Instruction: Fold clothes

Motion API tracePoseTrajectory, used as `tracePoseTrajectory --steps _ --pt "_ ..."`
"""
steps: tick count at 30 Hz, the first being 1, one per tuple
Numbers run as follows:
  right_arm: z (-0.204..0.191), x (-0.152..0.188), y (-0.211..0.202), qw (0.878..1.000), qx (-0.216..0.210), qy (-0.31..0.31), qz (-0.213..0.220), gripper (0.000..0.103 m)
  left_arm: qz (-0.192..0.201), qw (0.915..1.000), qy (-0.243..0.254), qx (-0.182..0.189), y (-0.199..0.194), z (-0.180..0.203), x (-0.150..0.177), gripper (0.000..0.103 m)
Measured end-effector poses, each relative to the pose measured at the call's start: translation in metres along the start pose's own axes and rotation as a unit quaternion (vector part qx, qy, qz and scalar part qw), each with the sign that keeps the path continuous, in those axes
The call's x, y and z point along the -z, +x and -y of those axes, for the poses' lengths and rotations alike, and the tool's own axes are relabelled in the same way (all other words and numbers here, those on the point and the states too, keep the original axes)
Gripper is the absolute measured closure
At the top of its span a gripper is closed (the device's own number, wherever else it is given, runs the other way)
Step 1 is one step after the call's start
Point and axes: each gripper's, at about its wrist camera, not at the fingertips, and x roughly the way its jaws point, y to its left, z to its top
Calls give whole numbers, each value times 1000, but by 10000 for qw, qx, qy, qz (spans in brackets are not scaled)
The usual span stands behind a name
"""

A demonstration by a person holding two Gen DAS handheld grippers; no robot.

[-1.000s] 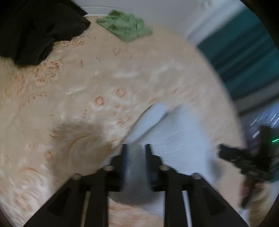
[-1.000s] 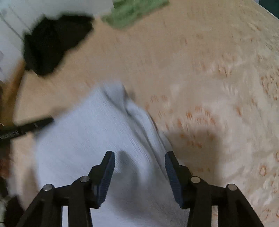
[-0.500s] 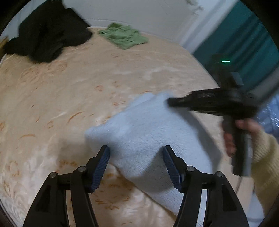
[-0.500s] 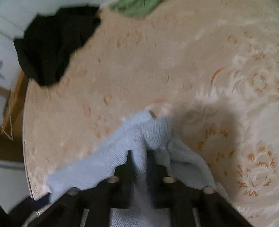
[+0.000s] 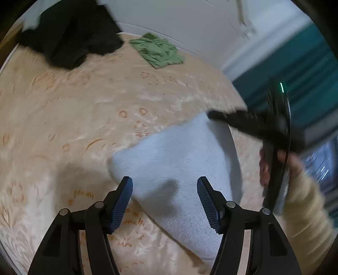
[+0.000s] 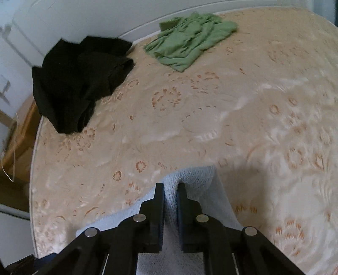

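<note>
Home bedroom: patterned bedspread (image 6: pixel 190 127), strewn clothes (image 6: pixel 80 84), white wall (image 5: pixel 179 19).

Left gripper (image 5: pixel 164 197) let go of the pale blue knit (image 5: pixel 175 169), jaws now apart. Right gripper (image 6: pixel 170 191) clamped its far corner and moved it toward the far side of the bed.

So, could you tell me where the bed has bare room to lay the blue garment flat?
The wide middle of the bedspread is bare, between the black clothes, the green garment and the pale blue garment. The far edge is crowded; the near edge holds both grippers.
</note>
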Motion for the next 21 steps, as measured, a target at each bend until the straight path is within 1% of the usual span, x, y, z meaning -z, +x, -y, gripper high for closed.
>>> tracePoseTrajectory --steps 2,3,4,5,6,7,9,10,11,13,15,16,17,18,19,20,21 --pt "3 1 17 9994 306 -47 -176 94 -179 9997 166 -15 19 16 2 38" --pt "5 1 26 9986 458 -71 -265 93 -310 9990 270 -158 30 21 3 37" --pt "10 3 34 9975 598 -28 -386 88 -446 9978 378 -317 42 26 3 37" --pt "19 6 41 9960 713 101 -535 74 -575 9965 411 -454 50 24 5 37" --pt "29 9 42 9950 758 258 -600 65 -703 9948 435 -589 58 22 7 33" --pt "39 12 36 9953 693 413 -538 52 -793 9941 360 -653 64 17 8 29" --pt "53 20 8 9967 319 700 -266 52 -989 9934 -15 -585 73 3 8 24" --pt "52 28 -12 9975 121 693 -100 53 -1045 9928 -133 -565 76 -1 6 23" --pt "47 38 -33 9984 -60 566 75 53 -1095 9922 -243 -547 79 -3 4 23" --pt "27 59 -65 9991 -328 97 254 53 -1117 9916 -100 -649 83 3 0 21" --pt "-2 87 -84 9967 -636 -462 223 53 -1099 9918 43 -657 83 6 -2 21" --pt "-13 101 -86 9949 -779 -631 133 53 -1123 9920 14 -568 81 4 -3 21" --pt "-20 111 -83 9935 -902 -688 -3 53 -1164 9924 -173 -350 76 -3 -6 21" --pt "-22 120 -78 9929 -989 -658 -112 54 -1205 9919 -378 -118 71 -11 -9 24" --pt "-20 125 -71 9929 -1041 -542 -194 53 -1158 9916 -582 36 61 -17 -11 29" --pt "-19 131 -64 9927 -1092 -426 -277 52 -1099 9907 -785 180 51 -23 -13 32" --pt "-15 135 -55 9924 -1153 -256 -353 53 -945 9911 -893 291 40 -27 -19 34"
